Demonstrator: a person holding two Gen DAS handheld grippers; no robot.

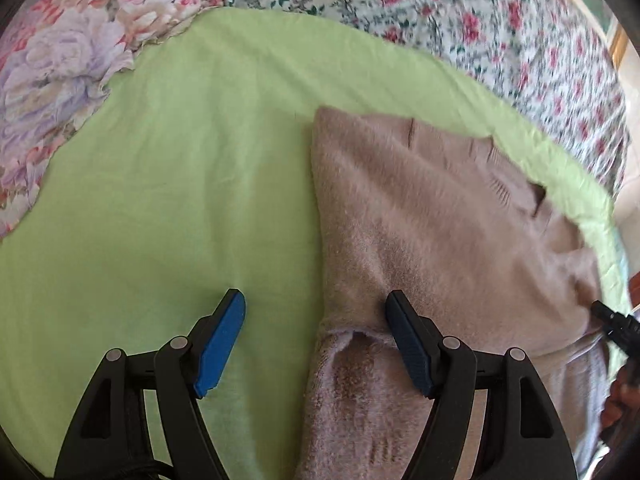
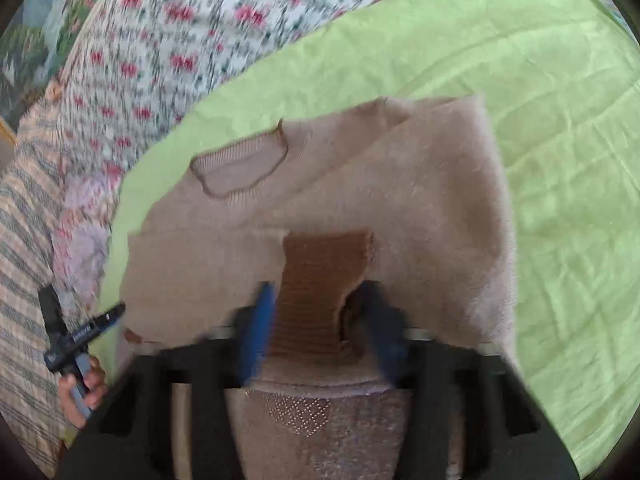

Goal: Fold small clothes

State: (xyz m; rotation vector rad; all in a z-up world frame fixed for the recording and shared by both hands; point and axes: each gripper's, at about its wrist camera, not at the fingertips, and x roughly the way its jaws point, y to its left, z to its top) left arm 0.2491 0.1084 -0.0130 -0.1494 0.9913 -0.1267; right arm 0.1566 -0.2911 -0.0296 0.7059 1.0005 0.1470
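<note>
— Two fingers of the left hand-held gripper (image 1: 316, 340) stand wide apart, empty; the sweater (image 1: 420, 216) lies ahead and to its right, its straight folded edge running away between them.

— And from the right wrist?

— The right hand-held gripper (image 2: 320, 332), blurred, seems clamped on a brown ribbed cuff (image 2: 320, 288), with the sweater's neckline (image 2: 244, 168) ahead-left. I'd judge the right nearer for the next fold.

— Surface?

— A green sheet (image 1: 160, 160) over a floral bedspread (image 2: 180, 32); free cloth lies beyond the left hand-held gripper.
</note>
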